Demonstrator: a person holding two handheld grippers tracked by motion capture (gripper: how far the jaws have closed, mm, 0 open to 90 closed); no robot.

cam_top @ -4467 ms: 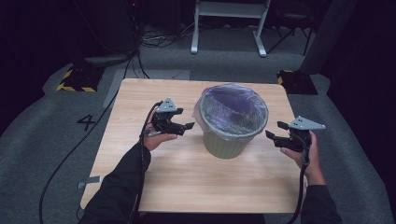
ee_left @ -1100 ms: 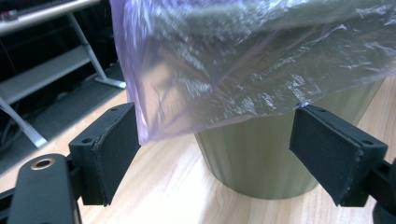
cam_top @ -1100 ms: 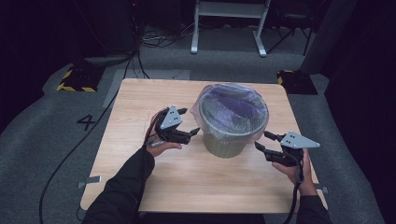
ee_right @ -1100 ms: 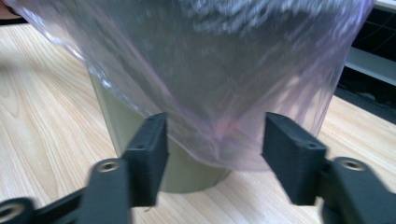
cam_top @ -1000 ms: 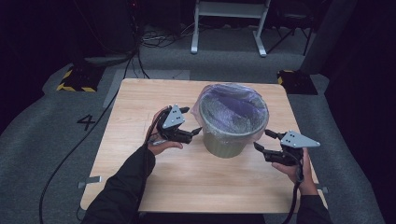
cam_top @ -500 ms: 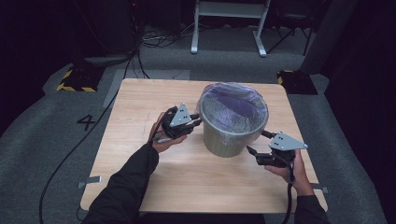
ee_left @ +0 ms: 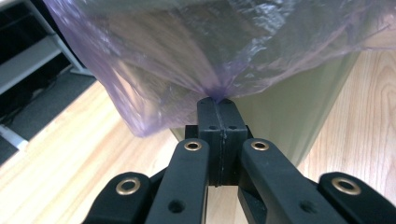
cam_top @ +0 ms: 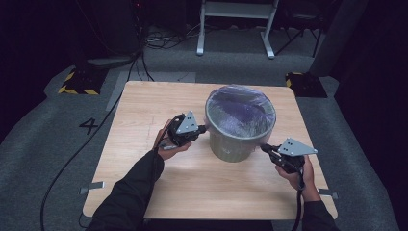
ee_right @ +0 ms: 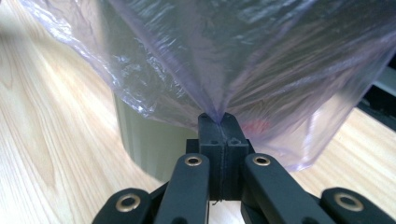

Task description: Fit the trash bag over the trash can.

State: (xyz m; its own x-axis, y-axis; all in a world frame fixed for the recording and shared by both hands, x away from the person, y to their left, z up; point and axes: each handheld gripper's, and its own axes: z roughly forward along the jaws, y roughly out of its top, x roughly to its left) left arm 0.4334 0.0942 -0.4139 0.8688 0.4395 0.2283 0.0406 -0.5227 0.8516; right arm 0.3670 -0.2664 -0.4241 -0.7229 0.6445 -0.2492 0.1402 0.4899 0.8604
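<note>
Your right gripper point(cam_top: 265, 149) at four o'clock and left gripper point(cam_top: 201, 129) at nine have just clenched onto the purple bag liner point(ee_left: 187, 51), apparently its overhanging skirt, on the bin point(cam_top: 233, 144) mid-table point(cam_top: 144, 106).

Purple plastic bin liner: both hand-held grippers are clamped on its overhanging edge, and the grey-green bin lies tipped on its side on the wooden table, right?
Not quite. The grey-green bin stands upright on the wooden table, as the high view shows. The rest holds: the left hand-held gripper and the right hand-held gripper are each clamped on the overhanging edge of the purple plastic bin liner.
</note>
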